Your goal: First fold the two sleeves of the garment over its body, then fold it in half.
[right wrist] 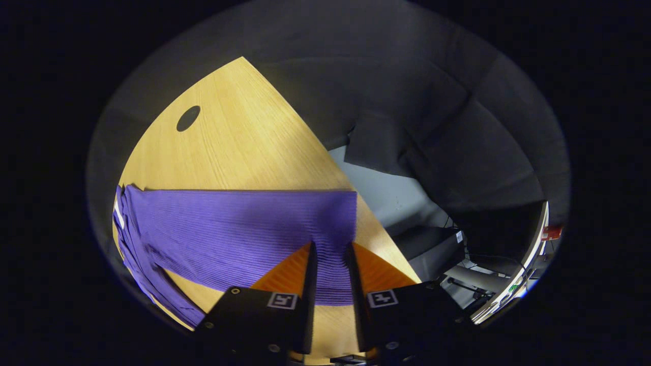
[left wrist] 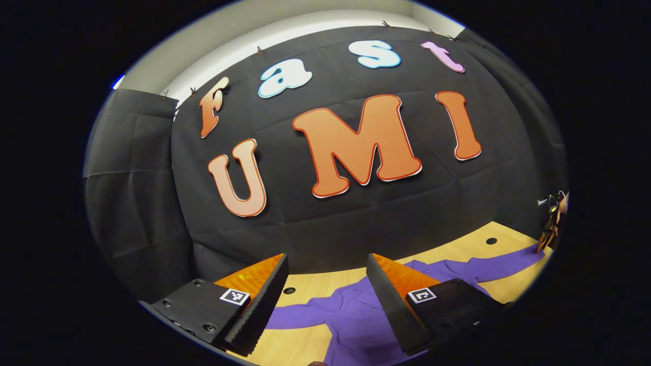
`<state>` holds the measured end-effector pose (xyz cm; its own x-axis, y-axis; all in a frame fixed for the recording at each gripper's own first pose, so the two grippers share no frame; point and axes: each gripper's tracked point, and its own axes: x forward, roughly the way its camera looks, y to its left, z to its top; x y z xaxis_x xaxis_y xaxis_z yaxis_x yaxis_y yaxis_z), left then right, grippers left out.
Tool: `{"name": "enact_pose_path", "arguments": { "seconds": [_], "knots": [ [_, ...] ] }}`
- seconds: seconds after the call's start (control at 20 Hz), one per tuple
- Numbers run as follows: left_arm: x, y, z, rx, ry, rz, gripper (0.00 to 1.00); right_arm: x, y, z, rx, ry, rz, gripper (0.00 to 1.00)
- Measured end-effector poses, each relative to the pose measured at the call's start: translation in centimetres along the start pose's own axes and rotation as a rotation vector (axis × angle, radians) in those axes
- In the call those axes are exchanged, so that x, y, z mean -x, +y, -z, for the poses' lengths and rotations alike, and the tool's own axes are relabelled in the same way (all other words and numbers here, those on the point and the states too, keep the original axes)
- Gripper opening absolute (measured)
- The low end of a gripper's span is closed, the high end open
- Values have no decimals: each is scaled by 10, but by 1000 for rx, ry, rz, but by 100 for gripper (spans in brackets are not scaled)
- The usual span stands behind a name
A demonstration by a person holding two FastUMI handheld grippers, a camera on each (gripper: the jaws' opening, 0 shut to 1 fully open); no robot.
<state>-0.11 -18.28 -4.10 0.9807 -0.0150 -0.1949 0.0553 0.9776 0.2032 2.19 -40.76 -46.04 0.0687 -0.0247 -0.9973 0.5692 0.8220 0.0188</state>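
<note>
A purple long-sleeved garment point(left wrist: 356, 315) lies spread on a wooden table point(left wrist: 457, 249), below and just beyond my left gripper point(left wrist: 326, 259). That gripper hovers above it, wide open, with nothing between its fingers. One sleeve stretches right to the other gripper point(left wrist: 548, 229), which stands at the sleeve's end. In the right gripper view the ribbed sleeve point(right wrist: 239, 229) lies flat across the table point(right wrist: 239, 137). My right gripper point(right wrist: 330, 246) is down on the sleeve's cuff end. Its fingers stand a narrow gap apart, with flat cloth showing between them.
Round holes point(right wrist: 188, 118) are cut in the tabletop. The table's edge runs diagonally just right of the cuff, with floor and equipment point(right wrist: 488, 284) below it. The booth's black cloth wall point(left wrist: 356, 223) stands close behind the table.
</note>
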Motion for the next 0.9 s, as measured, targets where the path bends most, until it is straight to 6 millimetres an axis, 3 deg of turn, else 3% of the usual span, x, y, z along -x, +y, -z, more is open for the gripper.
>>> {"name": "enact_pose_path", "arguments": {
  "seconds": [0.1, 0.2, 0.3, 0.45, 0.65, 0.75, 0.9],
  "knots": [
    [3, 0, 0, -2, -2, 2, 100, 1, 4, 1, -25, 9, -6, 19],
    [6, 5, -1, 0, -11, -3, 100, 2, 6, 0, -48, 15, -22, 9],
    [8, 13, 0, 3, -13, -13, 97, 8, 14, 5, -95, 48, -76, 5],
    [11, 27, 7, 18, -5, -30, 96, 28, 26, -4, -114, 15, -131, 4],
    [11, 39, 19, 57, 8, -31, 100, 76, 54, -12, -74, -47, -182, 4],
    [12, 47, 21, 68, 1, -30, 97, 105, 74, -16, -41, -85, -202, 3],
    [16, 63, 22, 73, -20, -29, 97, 148, 121, -17, 9, -129, -253, 3]
  ]
}}
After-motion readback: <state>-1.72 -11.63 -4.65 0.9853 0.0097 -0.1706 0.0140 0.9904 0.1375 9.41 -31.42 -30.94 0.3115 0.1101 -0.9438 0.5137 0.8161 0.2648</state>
